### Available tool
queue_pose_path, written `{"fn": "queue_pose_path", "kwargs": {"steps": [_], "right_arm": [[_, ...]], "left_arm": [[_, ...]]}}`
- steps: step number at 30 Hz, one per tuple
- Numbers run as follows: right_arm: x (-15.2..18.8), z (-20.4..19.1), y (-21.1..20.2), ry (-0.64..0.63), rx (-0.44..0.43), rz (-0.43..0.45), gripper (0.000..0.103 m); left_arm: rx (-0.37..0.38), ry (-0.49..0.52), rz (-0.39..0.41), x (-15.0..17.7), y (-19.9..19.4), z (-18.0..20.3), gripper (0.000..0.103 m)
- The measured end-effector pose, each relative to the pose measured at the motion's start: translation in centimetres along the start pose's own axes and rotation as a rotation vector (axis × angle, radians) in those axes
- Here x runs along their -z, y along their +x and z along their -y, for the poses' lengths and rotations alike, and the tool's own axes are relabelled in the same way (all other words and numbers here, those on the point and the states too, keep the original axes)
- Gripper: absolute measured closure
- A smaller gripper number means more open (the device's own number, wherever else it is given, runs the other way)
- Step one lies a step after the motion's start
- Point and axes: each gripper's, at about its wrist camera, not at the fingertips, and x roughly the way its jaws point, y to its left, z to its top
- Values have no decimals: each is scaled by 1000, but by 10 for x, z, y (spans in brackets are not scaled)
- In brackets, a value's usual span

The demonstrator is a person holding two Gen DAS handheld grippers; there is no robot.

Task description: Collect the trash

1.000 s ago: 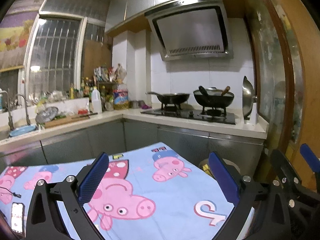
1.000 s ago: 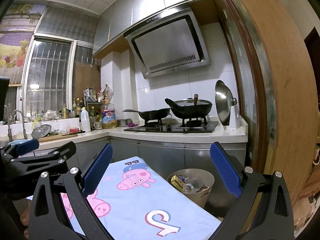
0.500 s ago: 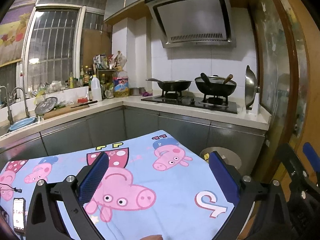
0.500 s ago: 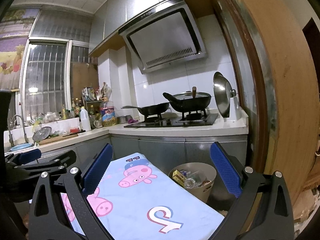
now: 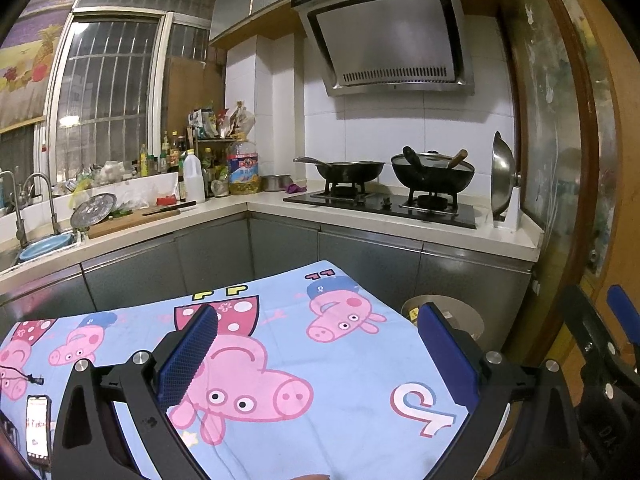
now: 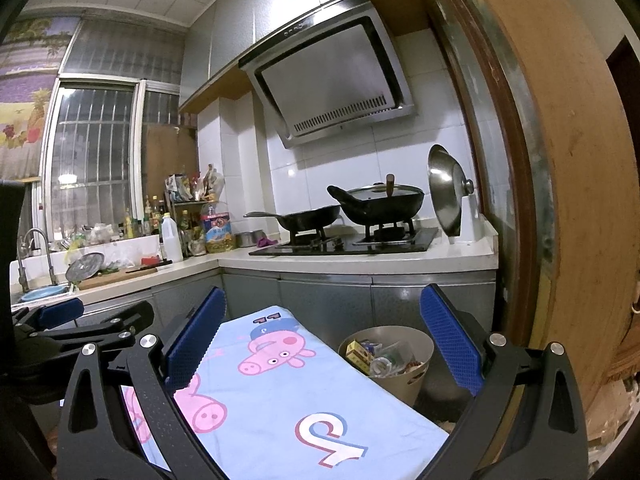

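Trash bin (image 6: pixel 416 380) past right fingers (image 6: pixel 448 340), both grippers spread, empty

Two black woks (image 5: pixel 432 170) sit on the stove (image 5: pixel 384 206) — a phone (image 5: pixel 38 426) lies on the cartoon-pig cloth (image 5: pixel 320 376).

Left gripper (image 5: pixel 318 350): black angular frame, silver screw heads, blue textured pads on fingers (image 5: pixel 188 356). Right gripper (image 6: pixel 322 334): same black frame, silver screws, blue ribbed fingers (image 6: pixel 448 332).
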Motion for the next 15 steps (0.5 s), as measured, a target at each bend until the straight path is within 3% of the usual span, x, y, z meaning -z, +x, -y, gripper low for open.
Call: {"fn": "queue_pose_path", "kwargs": {"steps": [15], "right_arm": [[-2,0,2,-1,-2,-2,7]], "left_arm": [[-2,0,-2,-3,1,1,4]]}}
